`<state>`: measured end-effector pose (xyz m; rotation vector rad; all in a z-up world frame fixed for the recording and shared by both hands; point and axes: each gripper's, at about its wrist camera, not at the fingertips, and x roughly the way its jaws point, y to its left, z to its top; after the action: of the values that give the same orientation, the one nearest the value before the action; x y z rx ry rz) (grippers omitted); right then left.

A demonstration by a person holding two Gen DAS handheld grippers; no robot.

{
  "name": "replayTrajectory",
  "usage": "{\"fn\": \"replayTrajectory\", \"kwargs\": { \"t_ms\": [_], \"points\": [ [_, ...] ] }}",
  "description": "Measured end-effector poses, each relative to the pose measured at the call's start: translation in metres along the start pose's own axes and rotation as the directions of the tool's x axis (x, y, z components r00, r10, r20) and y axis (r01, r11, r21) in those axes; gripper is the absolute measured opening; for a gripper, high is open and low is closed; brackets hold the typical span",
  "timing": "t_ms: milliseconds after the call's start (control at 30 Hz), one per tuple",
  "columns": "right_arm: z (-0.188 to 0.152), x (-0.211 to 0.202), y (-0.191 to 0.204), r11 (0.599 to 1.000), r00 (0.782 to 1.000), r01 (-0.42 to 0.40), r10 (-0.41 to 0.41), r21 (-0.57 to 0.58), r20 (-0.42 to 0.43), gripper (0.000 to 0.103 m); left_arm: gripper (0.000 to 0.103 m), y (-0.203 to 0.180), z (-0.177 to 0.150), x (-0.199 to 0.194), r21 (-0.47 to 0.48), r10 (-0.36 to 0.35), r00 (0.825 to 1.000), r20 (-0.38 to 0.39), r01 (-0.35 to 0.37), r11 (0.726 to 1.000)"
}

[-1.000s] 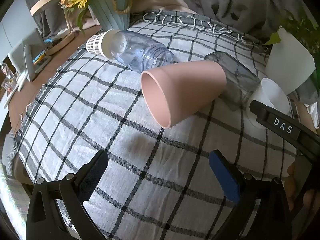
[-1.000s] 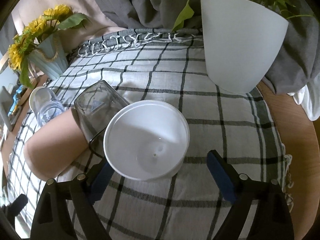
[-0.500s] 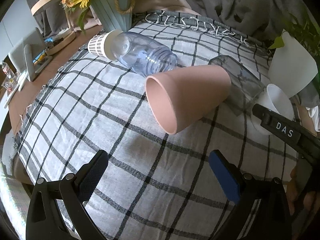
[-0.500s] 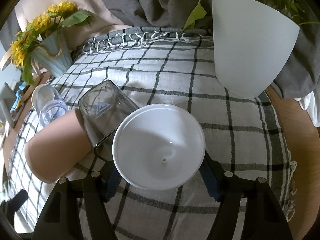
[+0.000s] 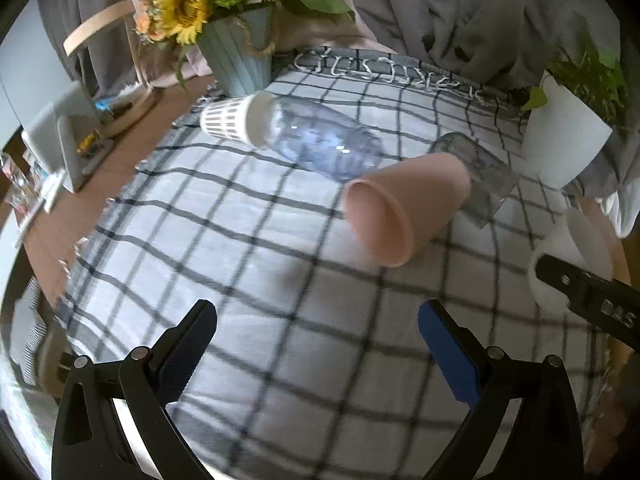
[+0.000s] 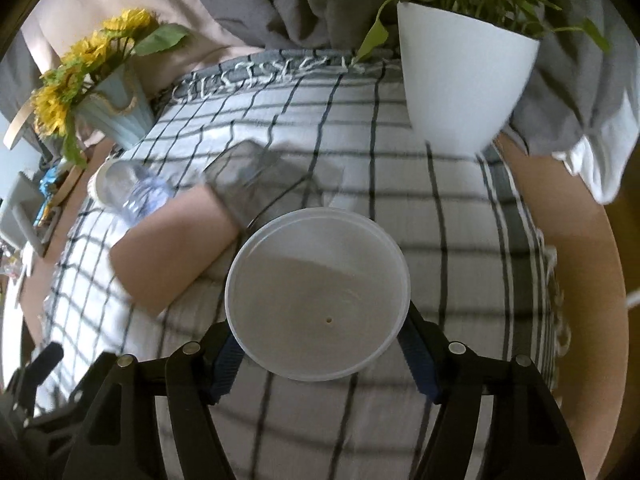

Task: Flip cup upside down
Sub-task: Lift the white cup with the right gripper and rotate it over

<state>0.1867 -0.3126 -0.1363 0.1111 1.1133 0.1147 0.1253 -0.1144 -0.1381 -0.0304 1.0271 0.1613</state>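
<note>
My right gripper [image 6: 318, 360] is shut on a white cup [image 6: 318, 292], its two fingers pressed on the cup's sides, and holds it above the checked cloth with its mouth facing the camera. The same white cup [image 5: 576, 252] shows at the right edge of the left wrist view with a right finger [image 5: 588, 292] across it. My left gripper [image 5: 316, 344] is open and empty above the near part of the cloth.
A pink cup [image 5: 400, 212], a grey glass [image 5: 476, 172] and a clear bottle with a white cap [image 5: 296, 132] lie on their sides on the checked cloth [image 5: 240, 240]. A white plant pot [image 6: 460, 88] stands at the back right, a sunflower vase [image 5: 236, 52] at the back left.
My right gripper has closed on the white cup and lifted it off the cloth. My left gripper has drawn back a little from the pink cup.
</note>
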Motion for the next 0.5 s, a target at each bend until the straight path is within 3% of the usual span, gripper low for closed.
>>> {"fn": "replayTrajectory", "kwargs": {
  "t_ms": [267, 500],
  "points": [
    [-0.048, -0.013, 0.05, 0.998, 0.987, -0.041, 0.048, 0.05, -0.151, 0.069, 0.103, 0.07, -0.01, -0.009, 0.042, 0.002, 1.0, -0.01, -0.002, 0.999],
    [-0.076, 0.001, 0.106, 0.989, 0.942, -0.101, 0.13, 0.109, -0.311, 0.069, 0.103, 0.126, -0.012, -0.005, 0.037, -0.009, 1.0, -0.022, 0.009, 0.999]
  ]
}}
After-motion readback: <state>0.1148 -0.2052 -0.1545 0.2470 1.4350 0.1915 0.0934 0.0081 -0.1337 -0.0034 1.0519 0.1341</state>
